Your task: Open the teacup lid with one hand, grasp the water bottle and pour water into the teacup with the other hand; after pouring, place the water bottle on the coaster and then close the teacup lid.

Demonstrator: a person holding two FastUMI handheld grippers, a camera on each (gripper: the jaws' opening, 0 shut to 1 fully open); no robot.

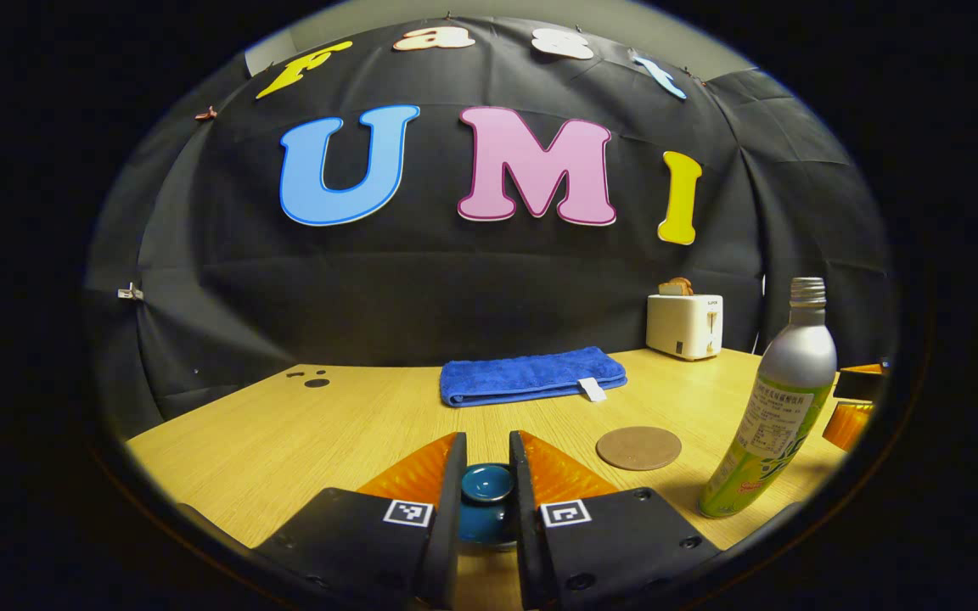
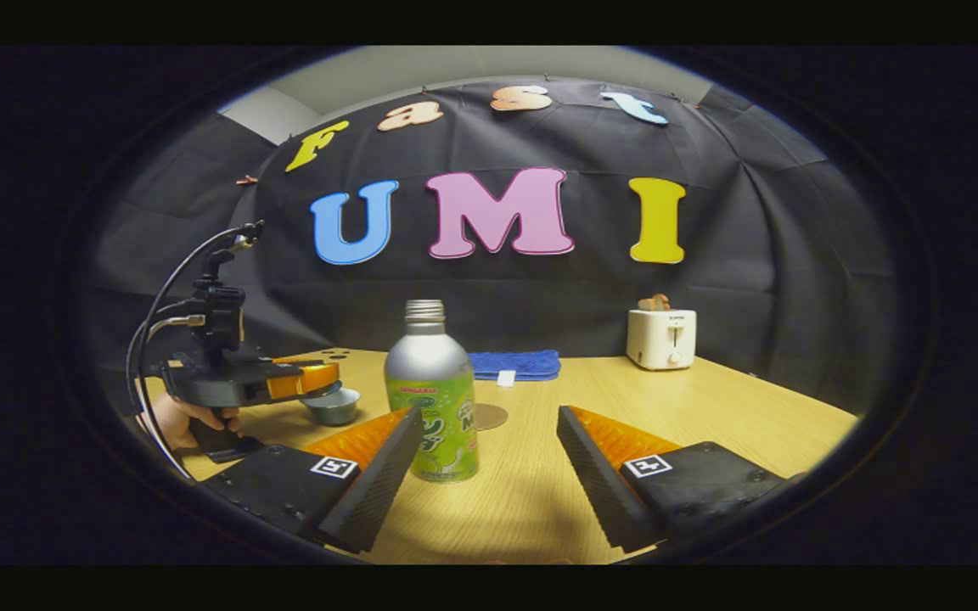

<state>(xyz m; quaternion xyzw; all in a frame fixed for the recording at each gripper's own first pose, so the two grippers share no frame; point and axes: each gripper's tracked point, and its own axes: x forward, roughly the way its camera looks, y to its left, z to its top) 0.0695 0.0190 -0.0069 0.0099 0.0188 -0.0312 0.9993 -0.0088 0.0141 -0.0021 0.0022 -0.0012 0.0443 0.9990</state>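
I am pinching the teacup lid (image 1: 487, 484) between my left gripper (image 1: 487, 475) fingers, over the teacup (image 2: 332, 407) on the worktop (image 1: 302, 433). My right gripper (image 2: 485, 462) fingers are standing spread, the water bottle (image 2: 432, 399) upright just ahead, nearer the left finger. In my judgement I should be shifting right-hand left to centre the bottle before closing. The coaster (image 1: 638, 447) is lying beside the bottle.

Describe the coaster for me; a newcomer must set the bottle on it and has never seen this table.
On the wooden table, find the folded blue towel by the back wall. Just in front of its right end lies the coaster, left of the upright green-and-silver bottle. It is a thin, flat brown disc, the lowest thing there.
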